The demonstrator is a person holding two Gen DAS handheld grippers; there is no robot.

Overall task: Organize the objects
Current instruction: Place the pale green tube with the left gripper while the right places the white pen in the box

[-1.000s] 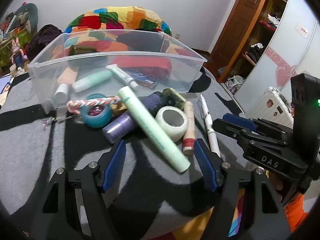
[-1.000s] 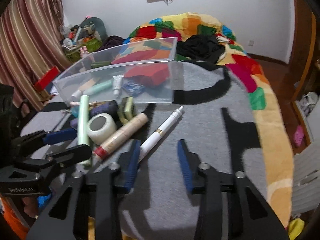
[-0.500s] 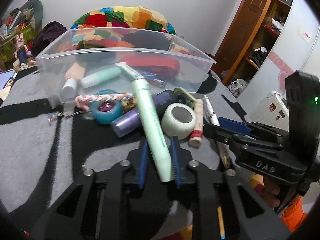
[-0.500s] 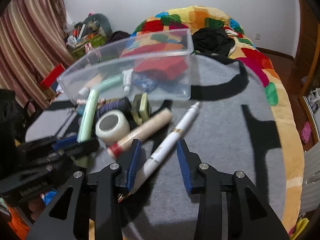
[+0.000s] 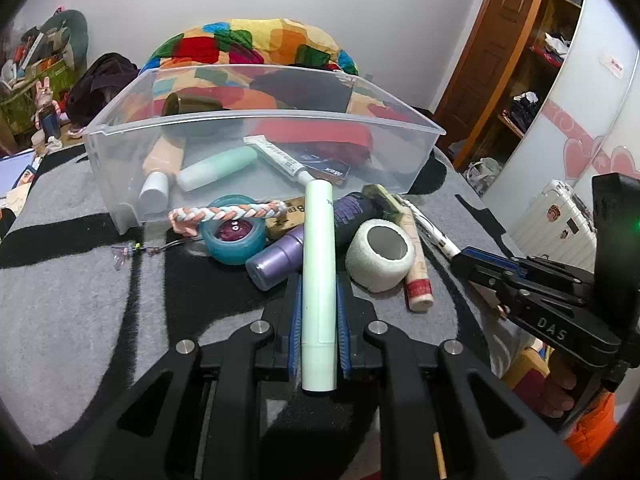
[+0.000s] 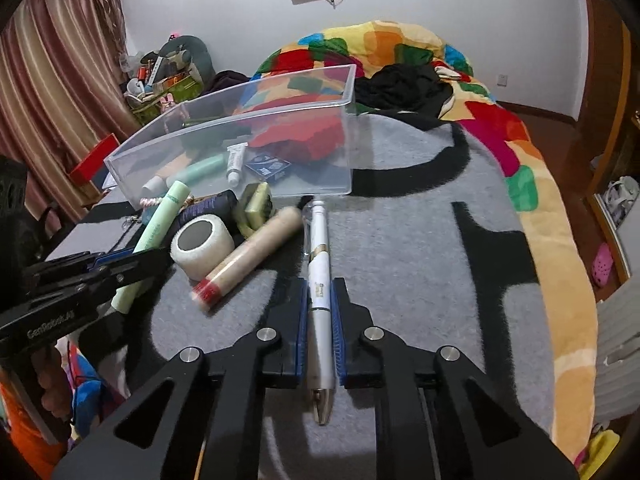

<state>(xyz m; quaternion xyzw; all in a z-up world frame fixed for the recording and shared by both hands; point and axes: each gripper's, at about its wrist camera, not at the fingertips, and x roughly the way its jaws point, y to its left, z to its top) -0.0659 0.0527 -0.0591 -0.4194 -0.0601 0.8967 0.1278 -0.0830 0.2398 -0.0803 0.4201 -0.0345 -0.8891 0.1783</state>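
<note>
My left camera looks forward, low and close over the grey blanket, toward the clear bin. My right camera stands beside it, perhaps a little further right, facing the same bin. Both share the white tape roll.

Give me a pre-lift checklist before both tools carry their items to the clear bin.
1. Left gripper shut on the mint tube: ok.
2. Right gripper shut on the white pen: ok.
3. Tube centred between the jaws: ok.
4. Tube's far end clear of the purple bottle: cannot tell, they overlap.
5. Clear bin open on top: ok.
6. Room left in bin: ok.
</note>
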